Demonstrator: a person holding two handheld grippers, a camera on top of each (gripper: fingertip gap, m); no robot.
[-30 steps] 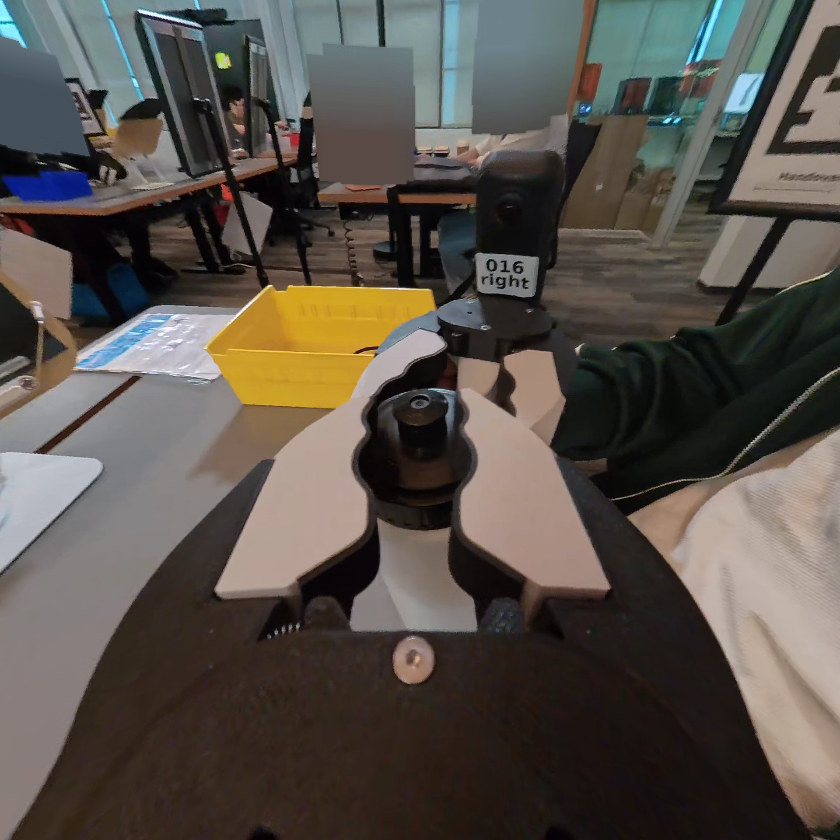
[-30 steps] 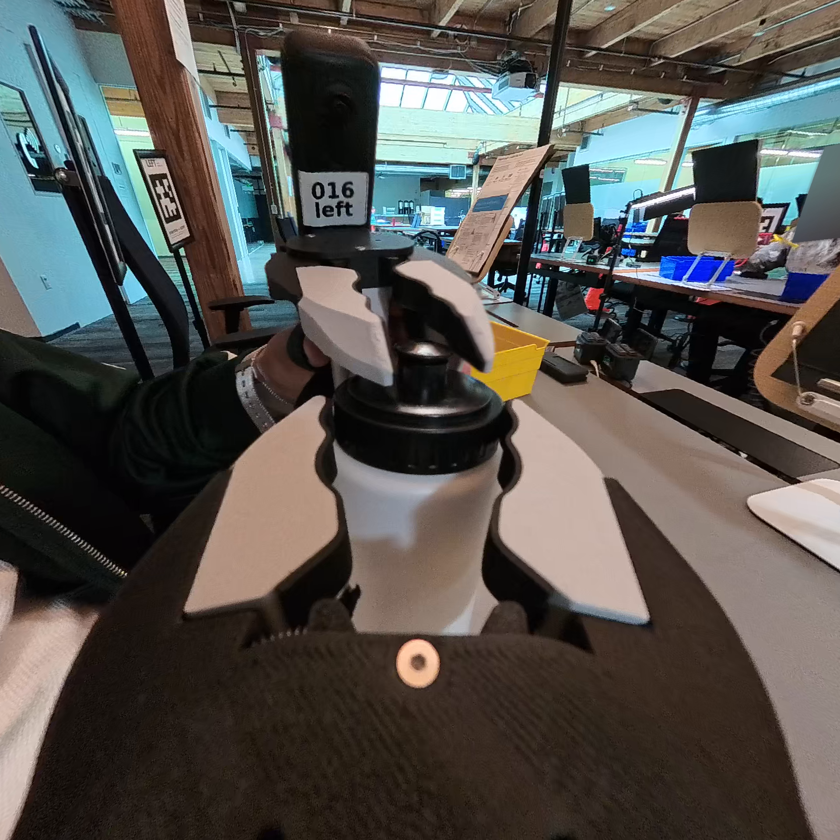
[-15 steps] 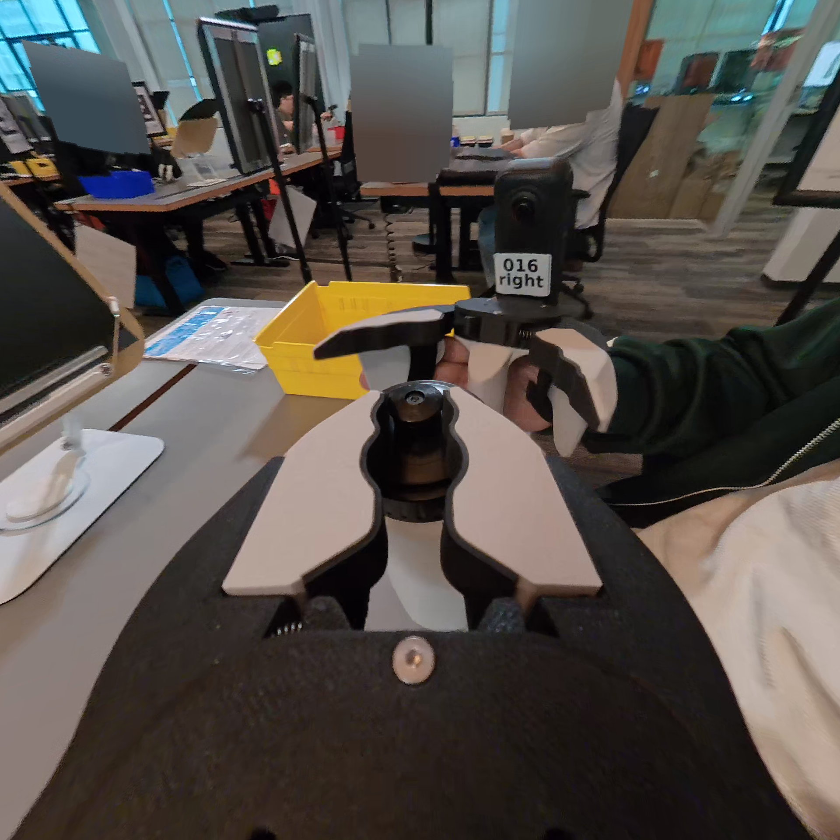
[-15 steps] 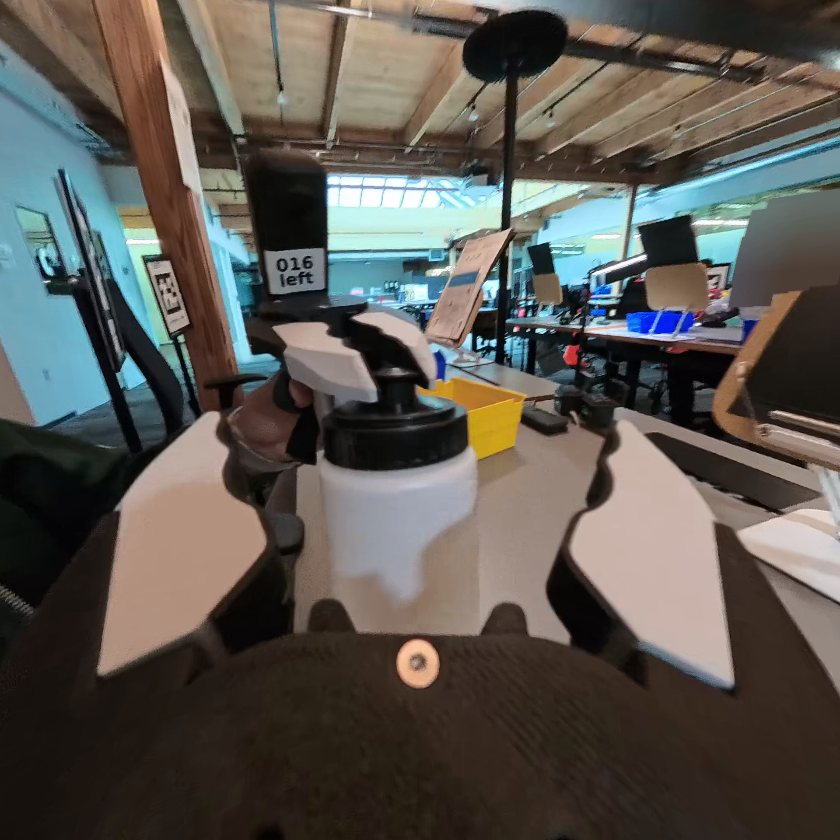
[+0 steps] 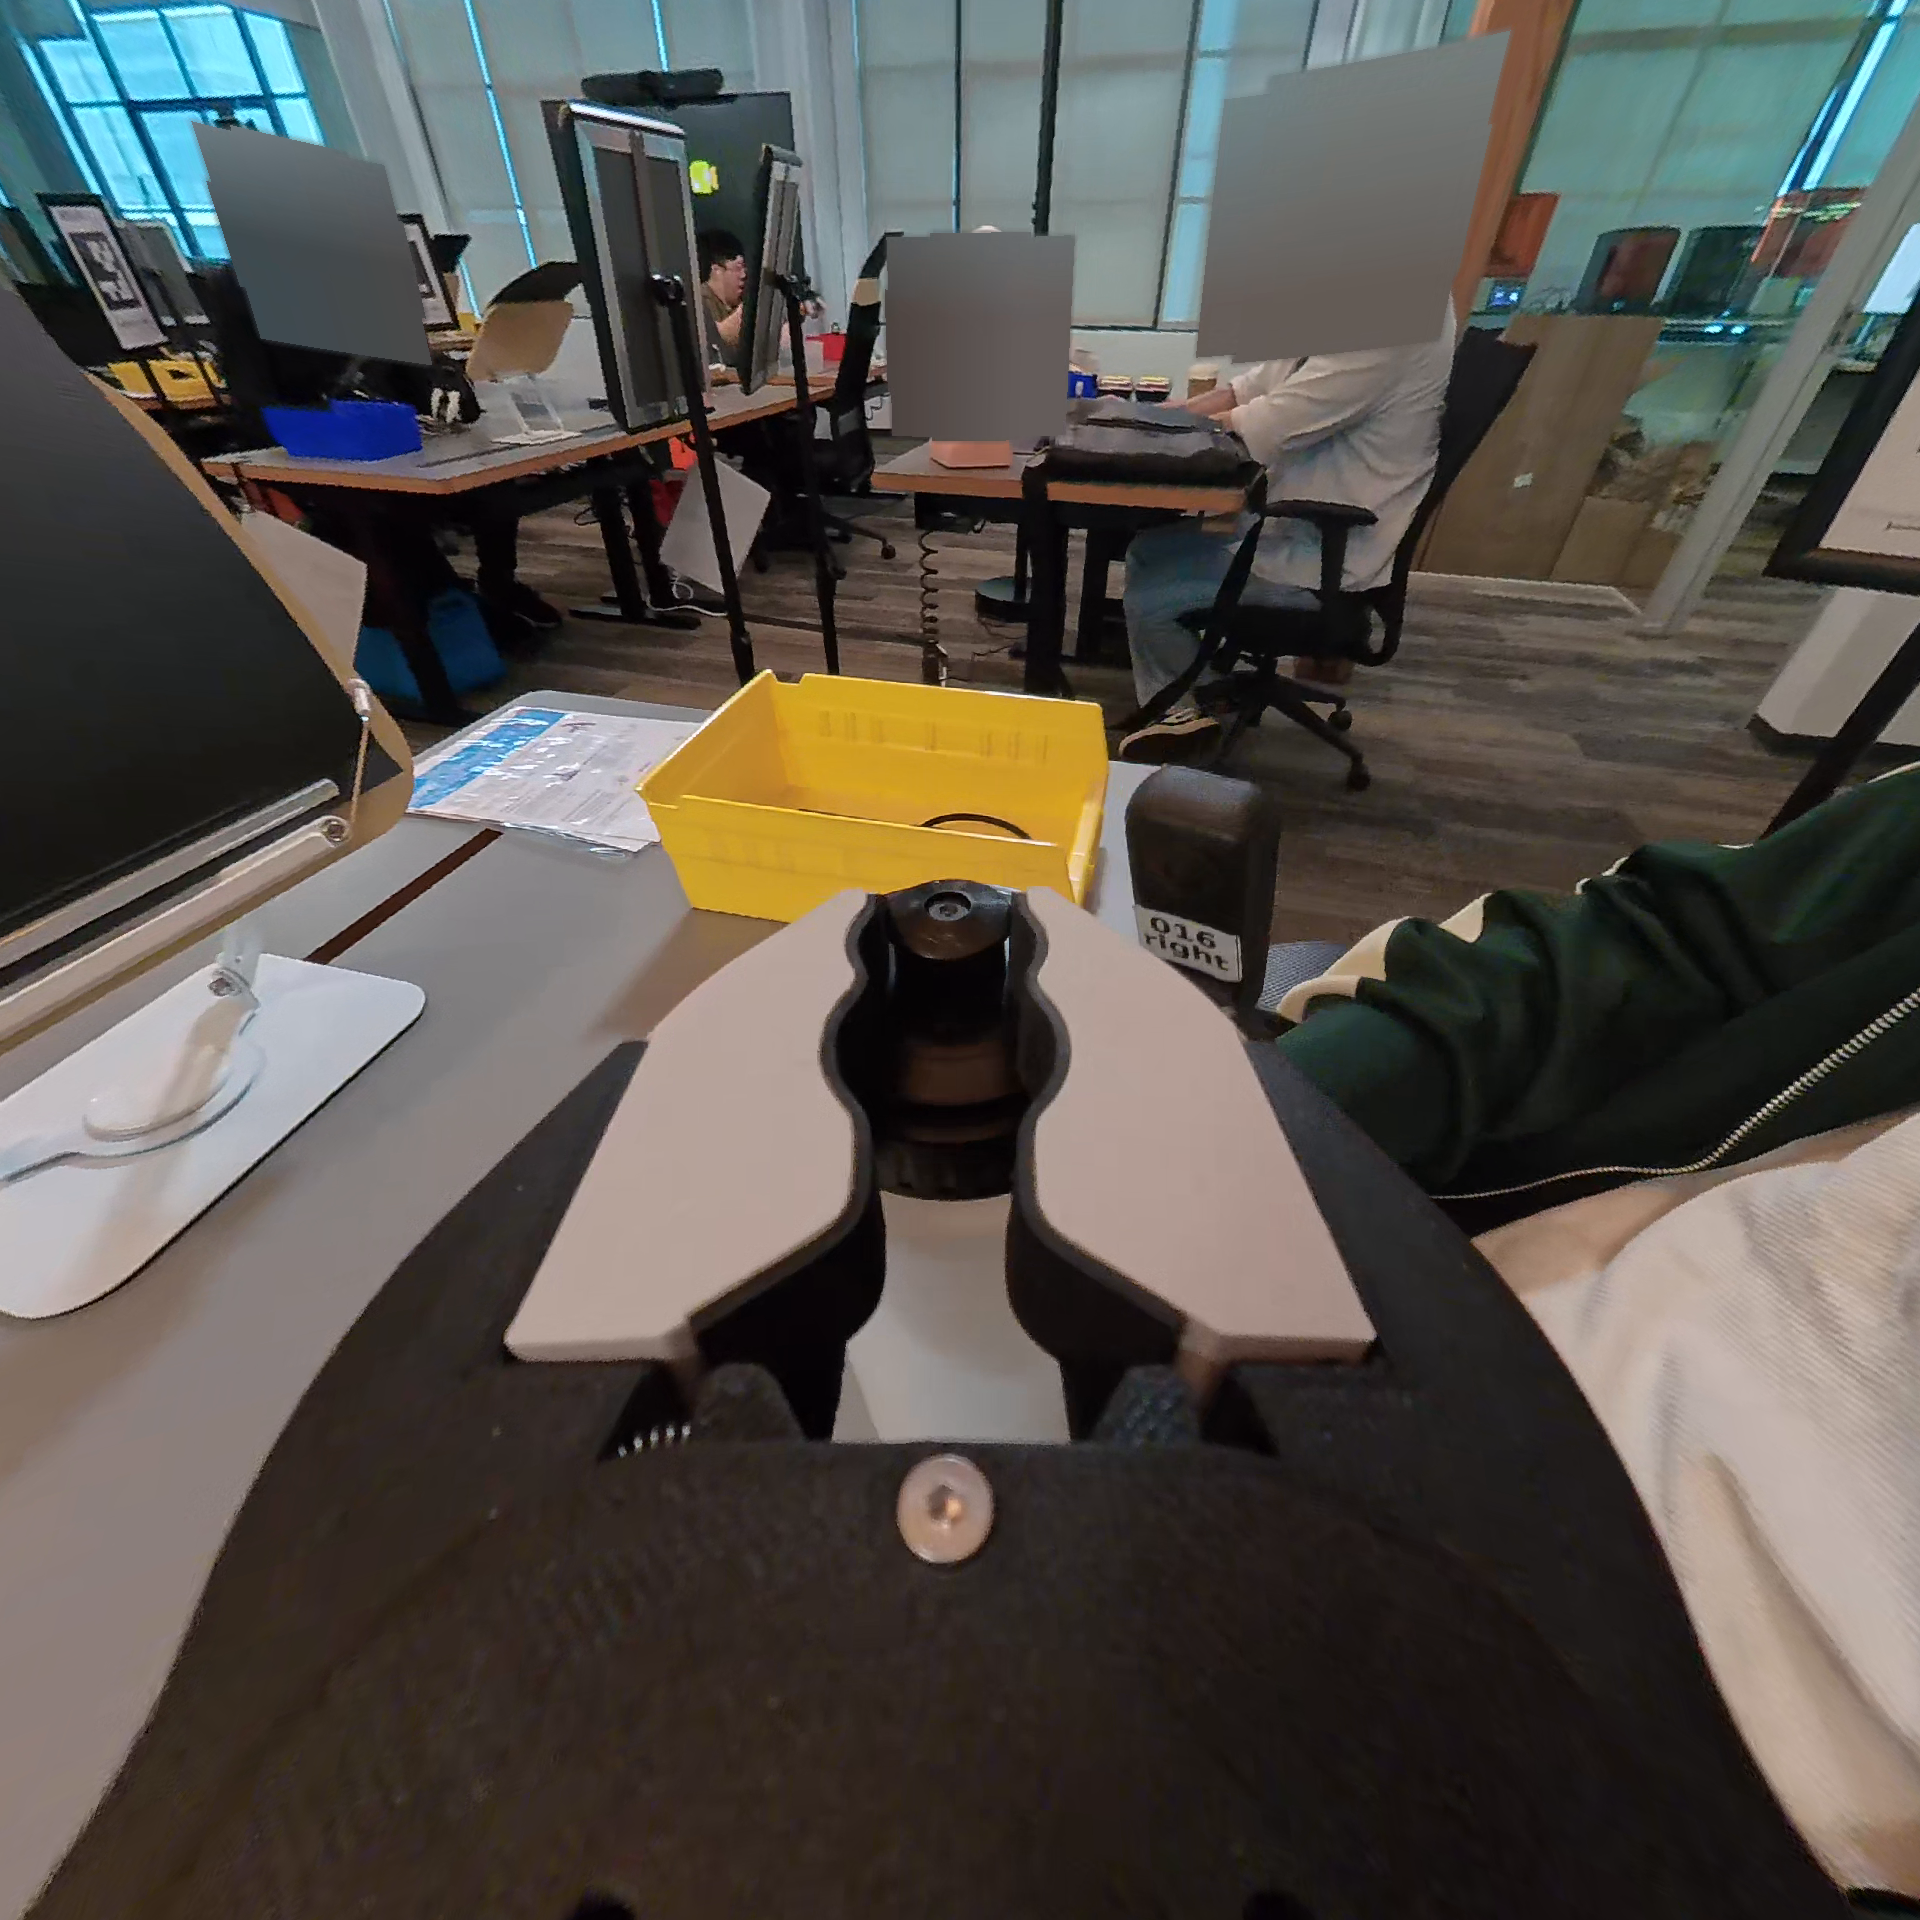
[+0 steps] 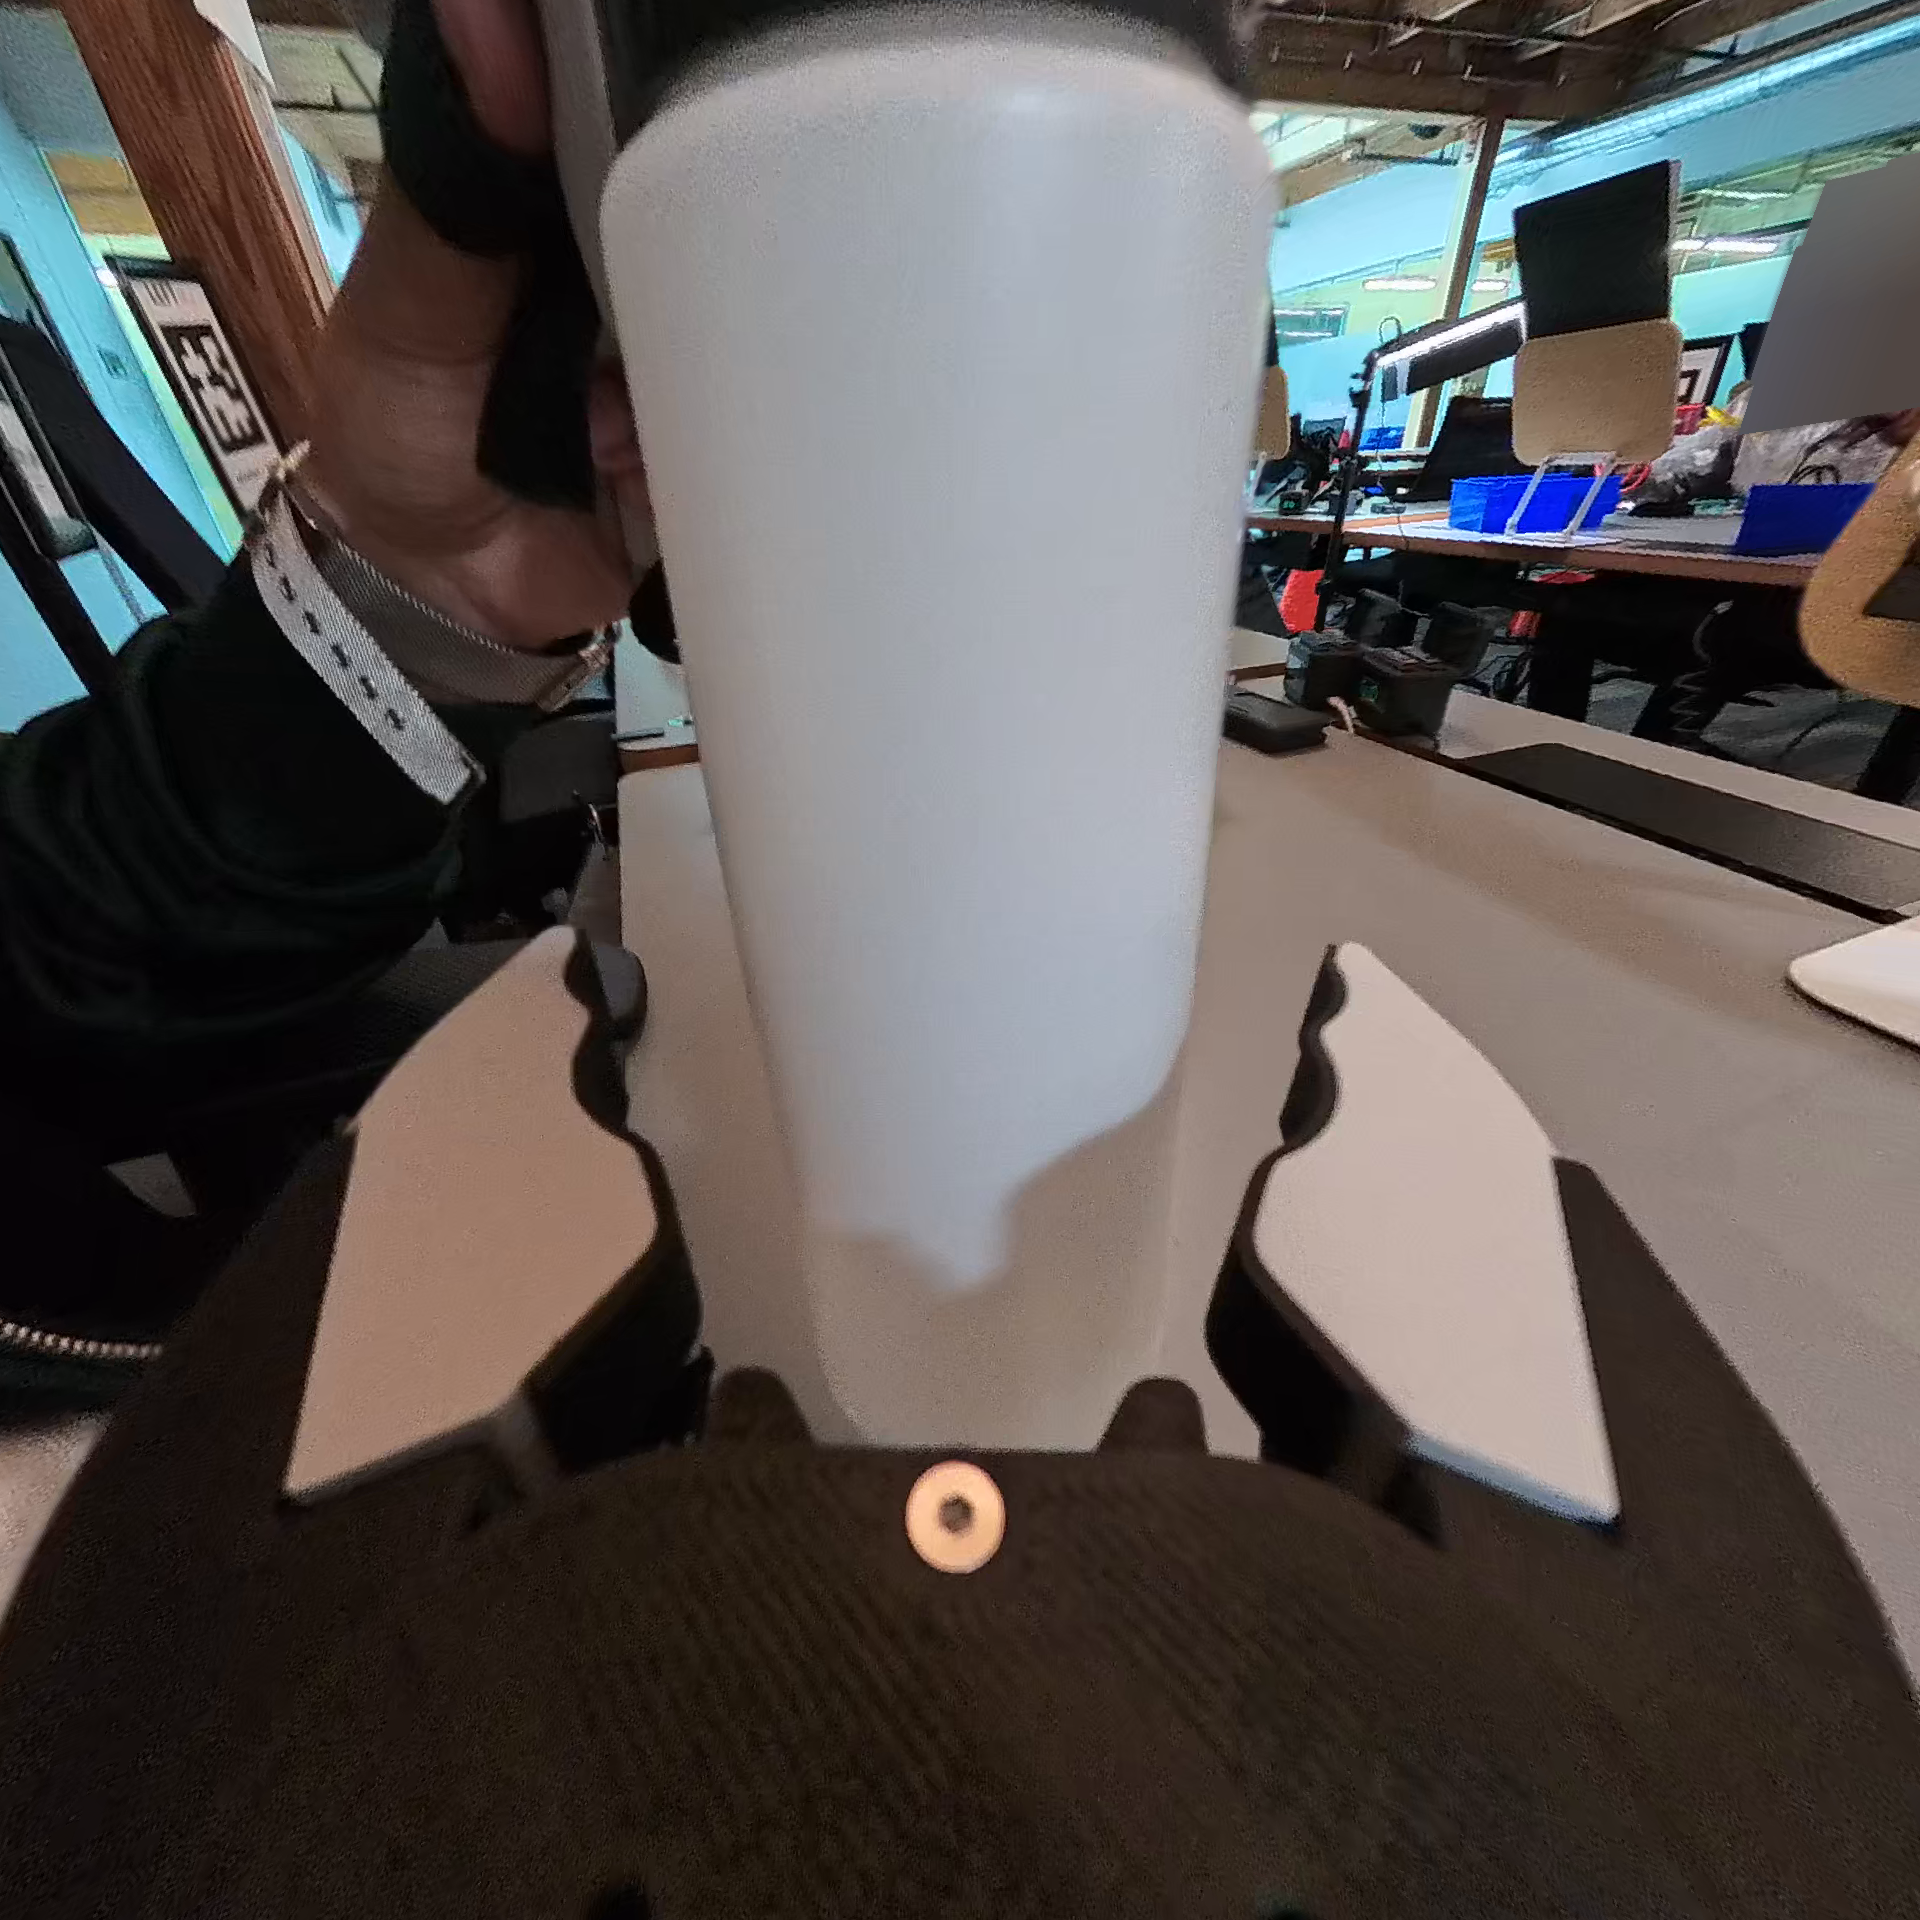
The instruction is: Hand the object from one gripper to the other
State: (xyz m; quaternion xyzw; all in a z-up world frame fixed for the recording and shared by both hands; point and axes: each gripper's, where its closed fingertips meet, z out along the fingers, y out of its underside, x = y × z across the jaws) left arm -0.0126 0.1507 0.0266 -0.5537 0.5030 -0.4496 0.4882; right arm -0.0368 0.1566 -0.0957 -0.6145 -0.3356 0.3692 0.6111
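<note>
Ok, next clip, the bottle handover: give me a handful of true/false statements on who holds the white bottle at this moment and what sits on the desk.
1. The left gripper is shut on the white bottle near its black cap. True.
2. The right gripper clamps the bottle's body. False: its jaws stand open, with a gap on both sides of the bottle.
3. A yellow bin sits on the grey desk beyond the left gripper. True.
4. The yellow bin is packed to the rim with bottles. False: it looks nearly empty, with only a dark loop visible inside.
5. The bottle stands on the desk. False: it hangs above the desk, held from its top end.
</note>
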